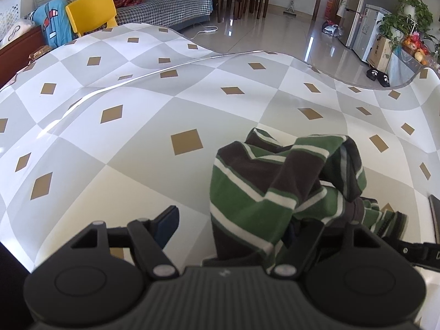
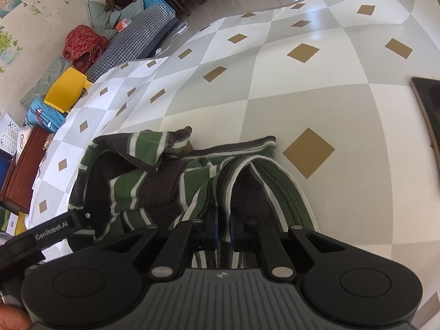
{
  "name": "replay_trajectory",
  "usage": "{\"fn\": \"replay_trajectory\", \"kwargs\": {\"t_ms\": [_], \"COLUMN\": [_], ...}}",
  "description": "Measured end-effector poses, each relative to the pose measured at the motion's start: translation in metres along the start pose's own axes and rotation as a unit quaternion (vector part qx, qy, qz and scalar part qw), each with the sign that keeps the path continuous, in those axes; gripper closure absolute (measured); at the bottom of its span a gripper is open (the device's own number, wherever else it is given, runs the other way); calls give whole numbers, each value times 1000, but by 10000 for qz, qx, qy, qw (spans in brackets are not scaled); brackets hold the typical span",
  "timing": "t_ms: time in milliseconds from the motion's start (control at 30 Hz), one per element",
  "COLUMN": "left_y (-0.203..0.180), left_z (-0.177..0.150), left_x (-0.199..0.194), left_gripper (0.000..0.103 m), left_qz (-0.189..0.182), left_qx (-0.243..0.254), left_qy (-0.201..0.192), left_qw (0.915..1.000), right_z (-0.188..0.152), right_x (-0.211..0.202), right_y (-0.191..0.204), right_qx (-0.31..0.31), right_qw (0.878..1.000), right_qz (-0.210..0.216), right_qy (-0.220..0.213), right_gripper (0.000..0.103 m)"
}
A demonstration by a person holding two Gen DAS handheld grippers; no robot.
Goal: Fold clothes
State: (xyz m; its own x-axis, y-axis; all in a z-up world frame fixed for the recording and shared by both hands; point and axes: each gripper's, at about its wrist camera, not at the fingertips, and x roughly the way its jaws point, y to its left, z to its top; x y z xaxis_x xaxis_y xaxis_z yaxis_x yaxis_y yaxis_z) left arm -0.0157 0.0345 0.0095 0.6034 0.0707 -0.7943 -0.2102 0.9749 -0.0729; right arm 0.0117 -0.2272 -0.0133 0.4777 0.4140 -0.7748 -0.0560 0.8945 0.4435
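Observation:
A green, brown and white striped garment (image 1: 264,189) lies crumpled on the checked tablecloth (image 1: 143,148). My left gripper (image 1: 231,228) stands open: its left finger (image 1: 166,224) is bare, and cloth drapes over the right one. In the right wrist view the same garment (image 2: 154,176) is bunched on the table, and my right gripper (image 2: 224,232) is shut on its striped zip edge, which rises in a loop from the pads. The left gripper's body (image 2: 55,232) shows at the lower left, against the garment.
A dark flat device (image 2: 429,110) lies on the table at the right, also seen as a dark flat device (image 1: 436,214) at the frame edge. A yellow chair (image 1: 92,12) and a sofa (image 1: 165,8) with clothes stand beyond the table's far edge. A clear plastic cover overhangs the cloth.

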Motion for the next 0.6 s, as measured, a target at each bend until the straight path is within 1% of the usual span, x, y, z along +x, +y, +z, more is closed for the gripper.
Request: {"fn": "replay_trajectory", "kwargs": {"t_ms": [233, 300, 333, 433, 533, 600], "left_y": [11, 14, 15, 20, 31, 34], "left_z": [-8, -10, -11, -14, -18, -19], "left_x": [9, 11, 12, 16, 24, 25], "left_gripper": [24, 22, 21, 20, 18, 18], "left_qz": [135, 173, 192, 250, 314, 276], "left_qx": [-203, -261, -290, -377, -400, -426], "left_qy": [251, 323, 359, 466, 547, 559], "left_qw": [9994, 9990, 9988, 9979, 9972, 9971], "right_z": [-14, -17, -18, -19, -15, -12], "right_x": [7, 5, 3, -10, -28, -38], "right_y": [-1, -1, -1, 3, 6, 5], "right_qx": [-97, -73, -72, -155, -136, -67], "right_qw": [9992, 9992, 9992, 9993, 9992, 9982], "right_qz": [-264, -283, -299, -338, -143, -80], "right_qy": [299, 282, 258, 14, -336, -593], "right_gripper": [93, 92, 90, 85, 80, 79]}}
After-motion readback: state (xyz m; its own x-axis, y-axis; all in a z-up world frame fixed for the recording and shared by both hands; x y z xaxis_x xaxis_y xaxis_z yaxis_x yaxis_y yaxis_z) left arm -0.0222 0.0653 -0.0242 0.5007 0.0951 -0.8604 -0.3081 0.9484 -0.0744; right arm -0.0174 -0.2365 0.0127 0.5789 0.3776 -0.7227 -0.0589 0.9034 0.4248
